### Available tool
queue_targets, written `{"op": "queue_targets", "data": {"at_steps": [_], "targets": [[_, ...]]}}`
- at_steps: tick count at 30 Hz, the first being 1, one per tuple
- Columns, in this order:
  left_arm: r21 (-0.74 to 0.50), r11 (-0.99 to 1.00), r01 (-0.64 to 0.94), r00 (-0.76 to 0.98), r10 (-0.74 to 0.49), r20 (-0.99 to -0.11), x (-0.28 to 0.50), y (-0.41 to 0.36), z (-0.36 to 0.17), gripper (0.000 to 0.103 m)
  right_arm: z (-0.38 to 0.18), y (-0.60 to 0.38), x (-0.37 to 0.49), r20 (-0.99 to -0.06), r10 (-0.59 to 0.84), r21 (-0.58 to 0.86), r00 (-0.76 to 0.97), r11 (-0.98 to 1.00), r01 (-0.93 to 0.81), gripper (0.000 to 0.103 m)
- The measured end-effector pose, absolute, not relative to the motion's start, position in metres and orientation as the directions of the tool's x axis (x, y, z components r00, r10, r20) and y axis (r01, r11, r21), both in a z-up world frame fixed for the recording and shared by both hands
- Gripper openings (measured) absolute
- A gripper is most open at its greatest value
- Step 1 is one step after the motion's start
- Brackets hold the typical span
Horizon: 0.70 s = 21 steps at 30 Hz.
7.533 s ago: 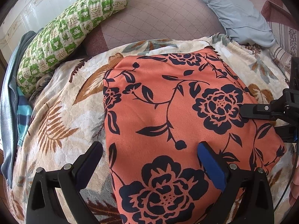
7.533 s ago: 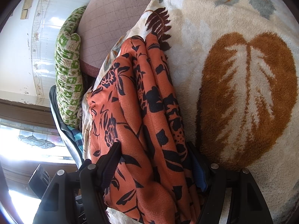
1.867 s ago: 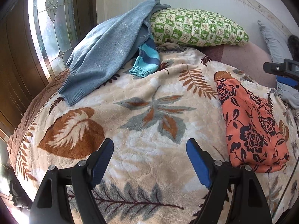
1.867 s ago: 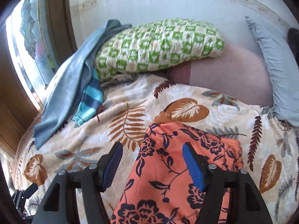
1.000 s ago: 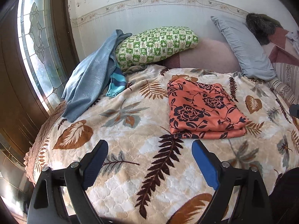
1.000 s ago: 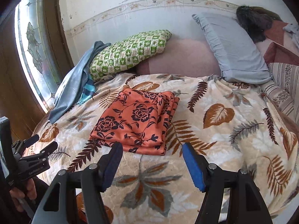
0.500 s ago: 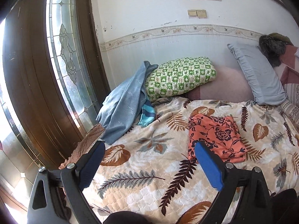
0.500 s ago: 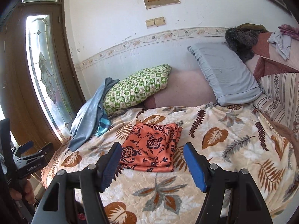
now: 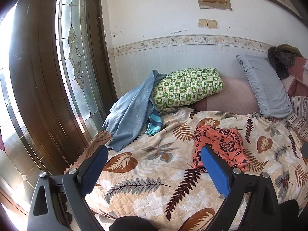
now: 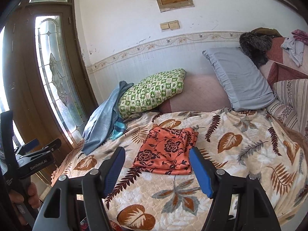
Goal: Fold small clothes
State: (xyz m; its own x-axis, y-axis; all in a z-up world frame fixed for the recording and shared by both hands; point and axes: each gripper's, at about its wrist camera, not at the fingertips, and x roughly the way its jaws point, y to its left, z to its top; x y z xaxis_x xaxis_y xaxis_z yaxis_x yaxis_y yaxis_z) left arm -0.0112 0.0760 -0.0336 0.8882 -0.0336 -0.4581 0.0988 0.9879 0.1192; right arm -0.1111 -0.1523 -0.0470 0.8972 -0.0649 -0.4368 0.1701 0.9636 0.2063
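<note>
A folded orange garment with black flowers (image 9: 219, 144) (image 10: 167, 150) lies flat on the leaf-patterned blanket (image 9: 154, 165) (image 10: 240, 154), near the middle of the bed. Both grippers are held back from the bed, well short of the garment. My left gripper (image 9: 154, 163) is open with nothing between its blue pads. My right gripper (image 10: 156, 165) is open too, its pads framing the garment from a distance. The left gripper's body (image 10: 34, 159) shows at the left edge of the right wrist view, in a hand (image 10: 28, 194).
A blue sweater (image 9: 130, 111) and a striped teal piece (image 9: 154, 125) lie crumpled at the bed's far left, against a green checked pillow (image 9: 188, 86). A grey-blue pillow (image 10: 240, 79) leans at the back right. A wooden door with leaded glass (image 9: 77, 67) stands left of the bed.
Both grippers have pulled back and risen from the bed, so the folded orange garment looks smaller and more of the wall and door shows. The garment has not moved.
</note>
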Motion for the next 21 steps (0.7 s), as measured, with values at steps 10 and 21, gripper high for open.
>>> {"op": "queue_targets", "data": {"at_steps": [10, 21], "targets": [[0.091, 0.991, 0.101, 0.904, -0.053, -0.423, -0.025, 0.085, -0.017, 0.097, -0.039, -0.137, -0.116, -0.423, -0.041, 0.191, 0.905, 0.972, 0.133, 0.073], [0.075, 0.992, 0.103, 0.913, -0.065, -0.404, -0.031, 0.088, -0.009, 0.097, -0.042, -0.122, -0.110, -0.431, -0.008, 0.175, 0.902, 0.980, 0.092, 0.073]]}}
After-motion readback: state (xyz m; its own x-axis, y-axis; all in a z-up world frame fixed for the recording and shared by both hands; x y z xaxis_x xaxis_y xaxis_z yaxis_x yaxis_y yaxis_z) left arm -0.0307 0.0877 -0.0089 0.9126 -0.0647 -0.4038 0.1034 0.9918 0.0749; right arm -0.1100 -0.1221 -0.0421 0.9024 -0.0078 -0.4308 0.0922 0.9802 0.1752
